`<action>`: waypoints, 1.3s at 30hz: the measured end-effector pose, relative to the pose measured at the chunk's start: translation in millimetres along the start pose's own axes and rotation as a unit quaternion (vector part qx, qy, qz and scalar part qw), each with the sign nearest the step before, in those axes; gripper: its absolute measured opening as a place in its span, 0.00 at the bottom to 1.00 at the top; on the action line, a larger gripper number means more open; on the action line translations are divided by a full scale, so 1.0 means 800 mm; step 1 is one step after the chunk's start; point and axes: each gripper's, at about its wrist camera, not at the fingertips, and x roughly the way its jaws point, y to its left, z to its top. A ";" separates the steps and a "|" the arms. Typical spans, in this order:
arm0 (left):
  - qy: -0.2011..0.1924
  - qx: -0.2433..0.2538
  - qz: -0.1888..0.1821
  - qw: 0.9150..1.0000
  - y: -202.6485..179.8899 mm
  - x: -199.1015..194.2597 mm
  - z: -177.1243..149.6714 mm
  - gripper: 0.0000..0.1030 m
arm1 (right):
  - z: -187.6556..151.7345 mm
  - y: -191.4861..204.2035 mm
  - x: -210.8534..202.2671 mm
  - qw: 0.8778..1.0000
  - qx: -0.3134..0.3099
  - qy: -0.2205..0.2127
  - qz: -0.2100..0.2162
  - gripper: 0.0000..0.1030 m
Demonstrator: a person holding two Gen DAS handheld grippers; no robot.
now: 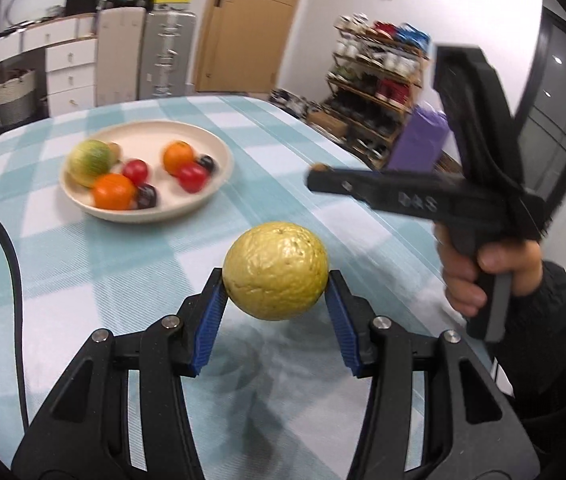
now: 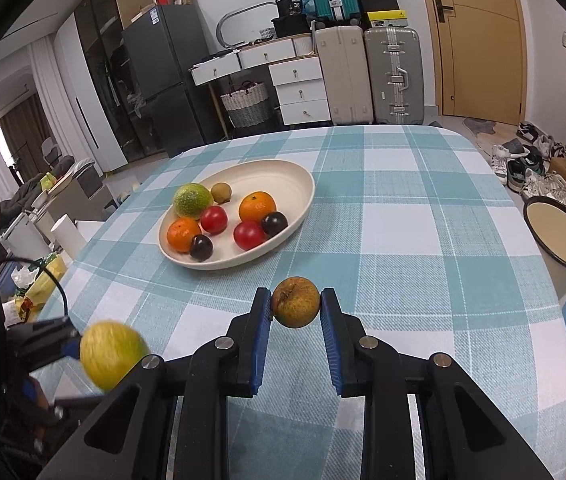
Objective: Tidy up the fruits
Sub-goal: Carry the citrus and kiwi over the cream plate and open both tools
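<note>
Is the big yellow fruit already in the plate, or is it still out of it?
Out. The yellow fruit is clamped between the left gripper pads, apart from the plate.

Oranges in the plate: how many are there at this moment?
2. One orange lies at the plate's near left, beside a dark plum; the other orange sits nearer the middle, behind a red fruit. None seems hidden.
</note>
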 end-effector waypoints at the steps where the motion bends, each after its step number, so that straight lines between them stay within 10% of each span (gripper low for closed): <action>1: -0.004 -0.004 0.007 1.000 0.007 0.000 0.004 0.46 | 0.002 0.002 0.002 1.000 -0.001 0.001 0.001 0.25; 39: -0.049 -0.047 0.117 0.991 0.139 0.080 0.138 0.46 | 0.089 0.023 0.092 1.000 -0.008 0.003 0.027 0.25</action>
